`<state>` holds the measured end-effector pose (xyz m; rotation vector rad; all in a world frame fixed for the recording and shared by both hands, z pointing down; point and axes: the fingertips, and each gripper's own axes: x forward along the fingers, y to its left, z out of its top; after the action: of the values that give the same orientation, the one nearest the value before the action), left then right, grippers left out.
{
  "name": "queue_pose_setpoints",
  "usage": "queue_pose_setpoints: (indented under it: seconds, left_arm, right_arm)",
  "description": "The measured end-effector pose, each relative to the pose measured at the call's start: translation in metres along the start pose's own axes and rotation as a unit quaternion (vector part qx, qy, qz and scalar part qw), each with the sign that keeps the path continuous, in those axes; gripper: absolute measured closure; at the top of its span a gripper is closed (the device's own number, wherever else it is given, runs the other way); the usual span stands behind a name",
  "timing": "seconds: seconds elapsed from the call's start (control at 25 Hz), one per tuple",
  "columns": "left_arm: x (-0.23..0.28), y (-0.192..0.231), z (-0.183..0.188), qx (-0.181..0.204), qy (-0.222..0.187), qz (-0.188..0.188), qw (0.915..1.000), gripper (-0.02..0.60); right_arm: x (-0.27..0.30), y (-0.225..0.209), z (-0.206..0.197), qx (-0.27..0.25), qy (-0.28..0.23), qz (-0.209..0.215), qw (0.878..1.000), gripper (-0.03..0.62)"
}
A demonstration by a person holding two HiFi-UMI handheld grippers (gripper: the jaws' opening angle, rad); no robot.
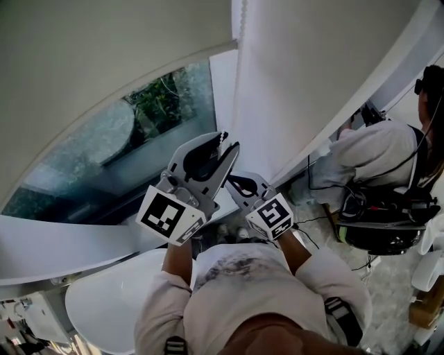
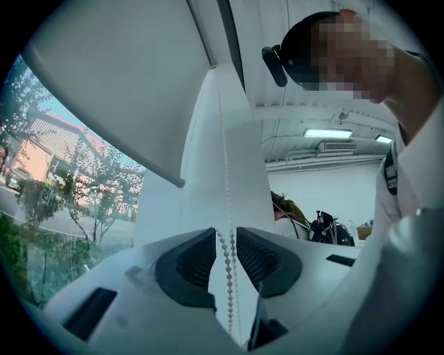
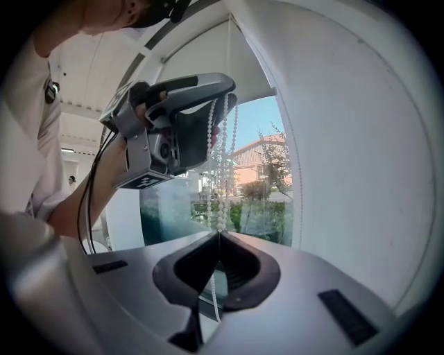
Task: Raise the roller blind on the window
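Roller blind — top cut off; bead chain faint.

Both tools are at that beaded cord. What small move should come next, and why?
Probably close the left gripper on the chain. Its jaws stand apart with the beads between them, above the right gripper, which is shut on the chain. The blind covers part of the window, so a high grip would set up a pull.
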<state>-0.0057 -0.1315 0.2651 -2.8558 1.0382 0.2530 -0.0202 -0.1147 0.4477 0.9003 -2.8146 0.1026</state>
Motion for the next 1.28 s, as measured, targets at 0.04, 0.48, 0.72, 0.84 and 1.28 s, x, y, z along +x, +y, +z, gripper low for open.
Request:
queue_pose_setpoints:
  seconds: [0.04, 0.48, 0.72, 0.84, 1.28]
  left_arm:
    - [0.003, 0.001, 0.002, -0.001, -0.001, 0.0, 1.0, 0.488]
    - [0.002, 0.002, 0.003, 0.0, 0.003, 0.004, 1.0, 0.572]
    - [-0.007, 0.0, -0.025, -0.016, 0.022, 0.011, 0.9996, 0.572]
    - [-0.01, -0.002, -0.039, -0.028, 0.027, 0.015, 0.9991, 0.572]
    - [-0.015, -0.002, -0.092, -0.063, 0.06, 0.027, 0.9958, 0.572]
  right_arm:
    - [0.0, -0.001, 0.001, 0.0, 0.001, -0.001, 1.0, 0.533]
    - [0.004, -0.005, 0.002, 0.002, 0.005, -0.008, 1.0, 0.533]
    - [0.007, 0.001, -0.025, 0.009, 0.033, -0.009, 0.999, 0.533]
    - [0.007, 0.001, -0.039, 0.013, 0.044, -0.009, 0.999, 0.533]
    - [0.018, -0.003, -0.091, 0.031, 0.094, -0.003, 0.995, 0.533]
